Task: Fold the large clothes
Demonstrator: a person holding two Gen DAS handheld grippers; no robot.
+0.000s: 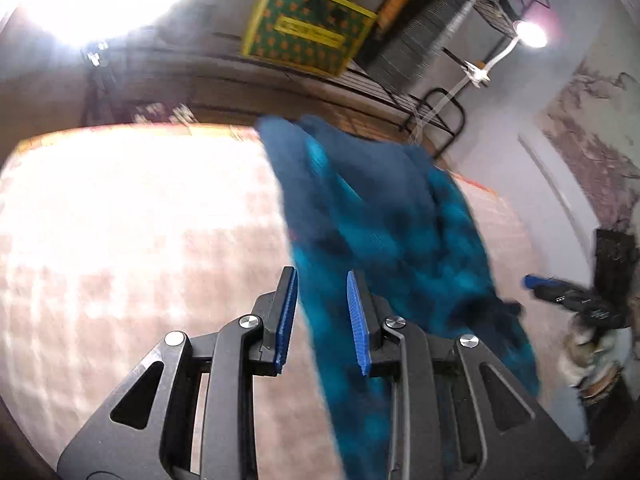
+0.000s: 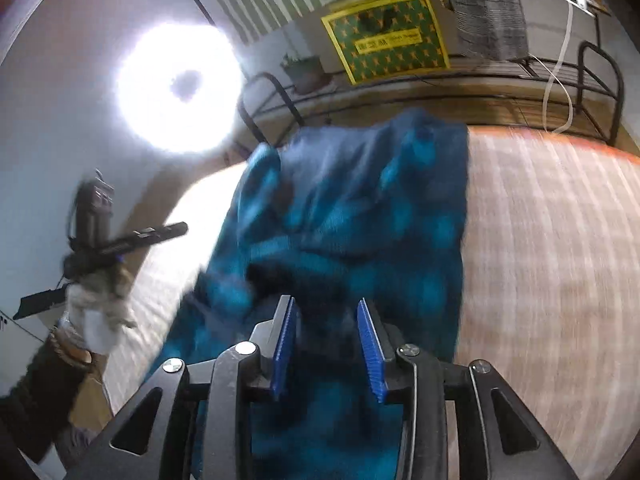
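Left gripper jaws parted, blue-mottled teal fabric garment passing between and under them, no pinch evident; right gripper likewise parted, the same garment bunched in front of its pads. Garment lies crumpled on the pale checked bed cover, near its edge. Judgement: spread it flat first; take two corners of one hem, pull taut before folding. Yellow-bordered green patterned box beyond; contents not visible.

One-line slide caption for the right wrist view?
Right gripper, jaws open, above a rumpled blue garment on the pale checked bed surface; left gripper at frame left.
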